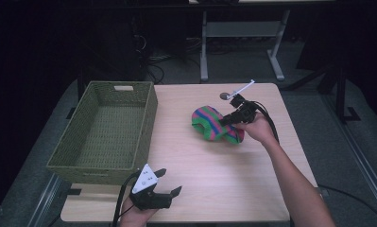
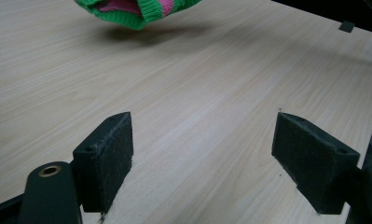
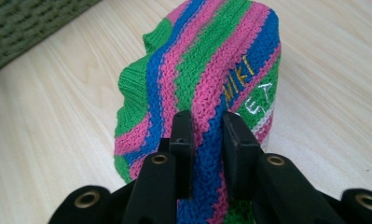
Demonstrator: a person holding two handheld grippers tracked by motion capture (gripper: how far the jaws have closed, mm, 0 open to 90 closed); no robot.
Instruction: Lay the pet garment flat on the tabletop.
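Striped knit hat (image 3: 207,70) pinched in right hand-held gripper (image 3: 207,135)

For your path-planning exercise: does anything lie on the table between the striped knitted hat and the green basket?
Nothing visible does. The right gripper is shut on the knitted hat, and bare table separates it from the basket.

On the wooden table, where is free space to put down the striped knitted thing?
Bare wood lies between the green woven basket and the striped knitted hat, and along the near edge right of the open left gripper. The basket is empty too. It is crowded only around the right gripper, shut on the hat.
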